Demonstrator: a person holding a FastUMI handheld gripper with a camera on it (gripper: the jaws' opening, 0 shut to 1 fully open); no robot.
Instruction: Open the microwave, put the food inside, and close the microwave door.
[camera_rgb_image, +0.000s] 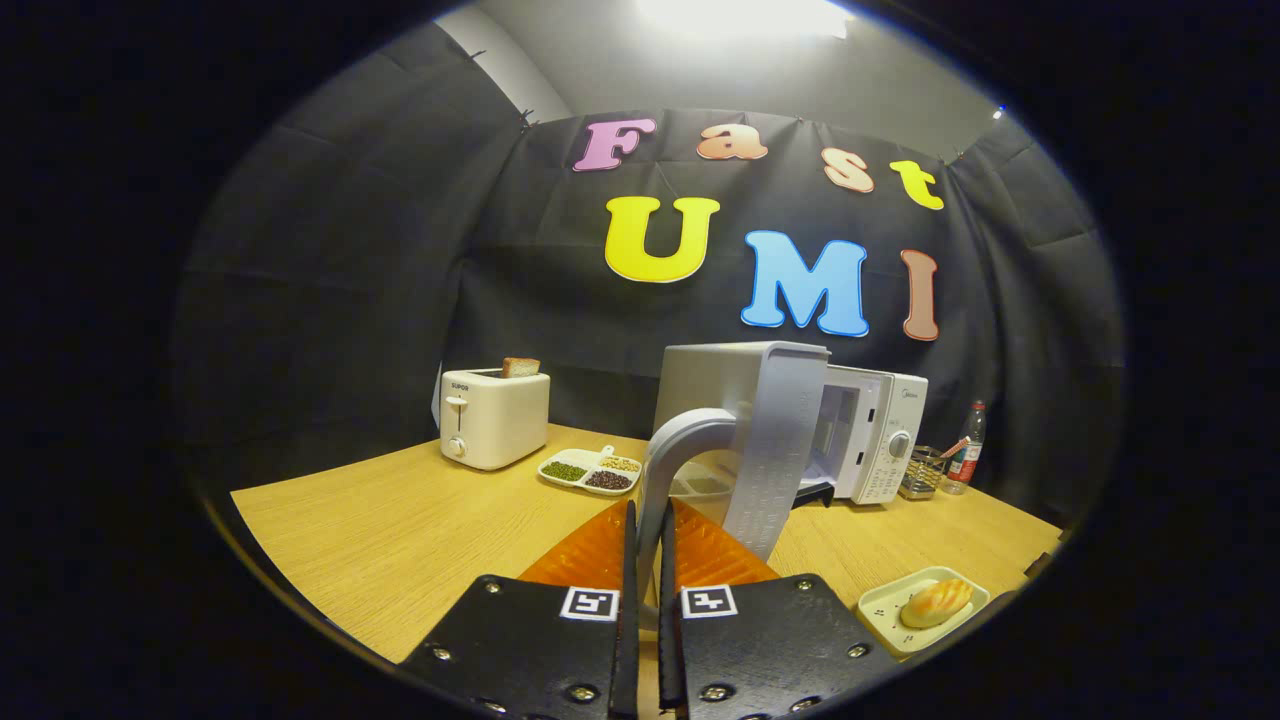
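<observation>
The small white microwave oven (868, 432) is standing on the light wooden counter (400, 540), beyond the fingers at about one o'clock. Its pale grey door (770, 440) is swinging wide open toward the camera, edge-on, and the cavity is showing behind it. The door's curved grey handle (672, 450) is arching down into the narrow gap between the fingers of the hand-held gripper (647, 540). The fingers are sitting nearly together with the handle's lower end between them; whether both are pressing on it cannot be told.

The food, a golden bread roll (937, 603), is lying on a pale rectangular dish (880, 606) at about four o'clock from the fingers, well apart from the oven.

Risks from here, as a judgement: pulling further could drag or tip the light oven; the open door could block the roll's path inside.

At eleven o'clock are sitting a white toaster (494, 418) with a toast slice and a divided tray of beans (590, 471).
</observation>
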